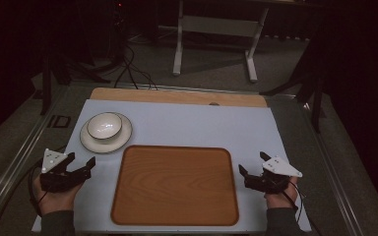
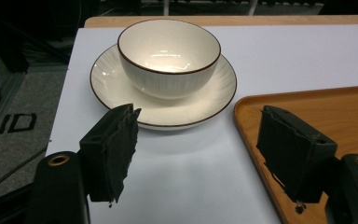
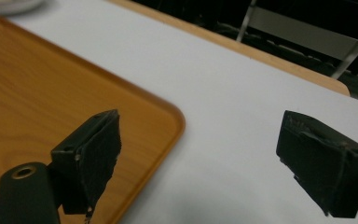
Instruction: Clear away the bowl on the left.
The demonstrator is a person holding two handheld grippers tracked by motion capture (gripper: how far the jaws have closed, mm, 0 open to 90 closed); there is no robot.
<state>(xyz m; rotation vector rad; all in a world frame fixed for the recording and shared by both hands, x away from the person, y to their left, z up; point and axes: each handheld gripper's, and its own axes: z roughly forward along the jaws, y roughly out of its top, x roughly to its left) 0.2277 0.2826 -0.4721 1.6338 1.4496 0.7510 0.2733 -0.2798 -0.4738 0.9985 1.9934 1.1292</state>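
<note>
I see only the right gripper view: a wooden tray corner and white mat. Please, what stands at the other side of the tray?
Observer: A white bowl sits in a plate, on the mat beyond the tray's far-left corner.
Operator: Is the bowl empty?
Observer: Yes; the left gripper view looks into it and nothing lies inside.
Operator: Where is the left gripper, and is it open?
Observer: The left gripper is open at the tray's left side, nearer the person than the plate, jaws holding nothing.
Operator: And my right gripper against the tray?
Observer: The right gripper is open beside the tray's right edge, over the mat.
</note>
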